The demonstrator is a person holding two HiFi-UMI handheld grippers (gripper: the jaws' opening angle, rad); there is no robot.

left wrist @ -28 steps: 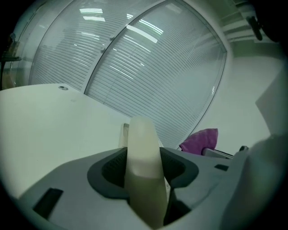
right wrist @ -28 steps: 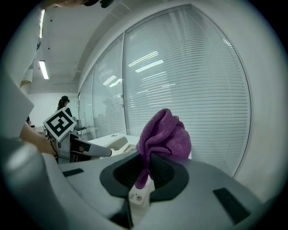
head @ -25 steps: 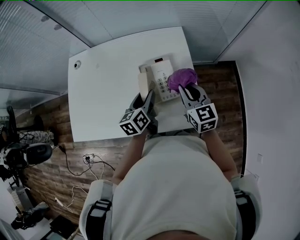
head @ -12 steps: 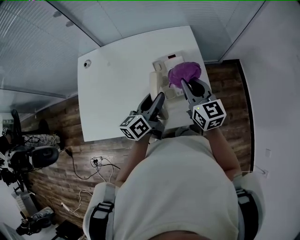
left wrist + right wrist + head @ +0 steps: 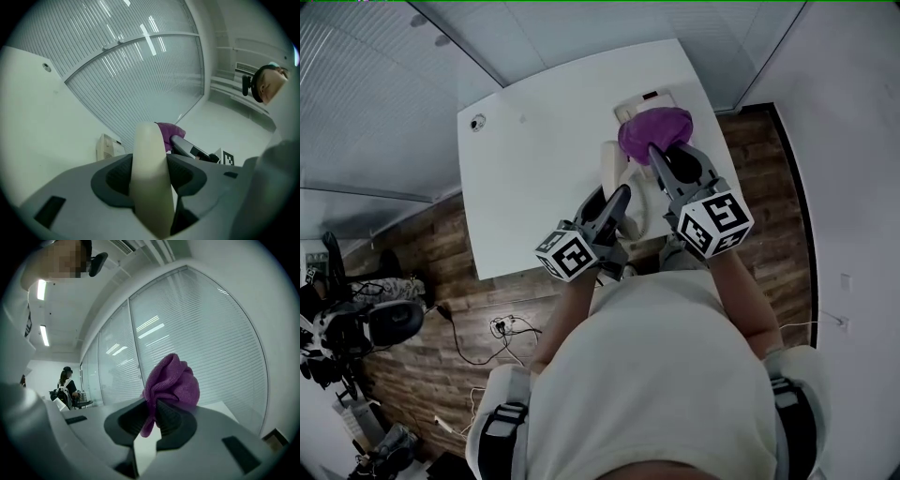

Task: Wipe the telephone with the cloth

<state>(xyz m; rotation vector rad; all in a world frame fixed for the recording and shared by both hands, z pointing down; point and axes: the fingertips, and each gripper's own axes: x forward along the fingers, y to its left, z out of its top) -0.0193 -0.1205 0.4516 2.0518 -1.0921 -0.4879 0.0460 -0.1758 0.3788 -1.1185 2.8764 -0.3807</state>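
My left jaws are clamped on the cream handset (image 5: 149,178) from both sides in the left gripper view, and the telephone base (image 5: 108,146) sits behind it on the white table (image 5: 37,140). In the right gripper view my right jaws pinch a fold of the purple cloth (image 5: 171,380), which bunches above them. In the head view my left gripper (image 5: 619,199) holds the handset just beside the base. My right gripper (image 5: 667,157) has the cloth lying over the telephone base near the table's far right corner.
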